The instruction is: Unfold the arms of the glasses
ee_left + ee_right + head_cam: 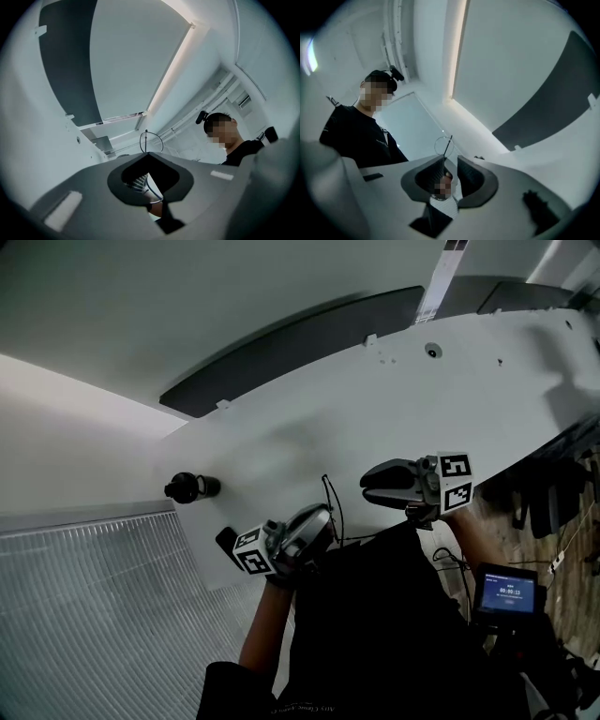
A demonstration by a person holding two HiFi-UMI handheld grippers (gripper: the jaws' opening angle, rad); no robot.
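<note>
The left gripper (146,153) has its jaws shut on the glasses (146,140). The thin wire frame sticks out past the jaw tips, with one round rim just beyond them.

The right gripper (450,159) has its jaws a little bit open. The glasses sit just in front of these tips too. A thin dark piece, maybe one arm, is in line with the gap. I do not think the pads press on it, so this gripper is empty.

Both grippers are held up close to the person, above the near edge of the white counter (394,409). A small dark round thing (192,487) stands on the counter, well away from both sets of jaws.

The glasses look very light and very thin. The wire can bend or snap if it is squeezed hard or twisted. It is also smooth, so it may slip out. I think it is best to keep one set of jaws on the front, near the hinge. The other jaws should pinch the arm near its free end and swing it out slowly, the way the hinge wants to turn.
</note>
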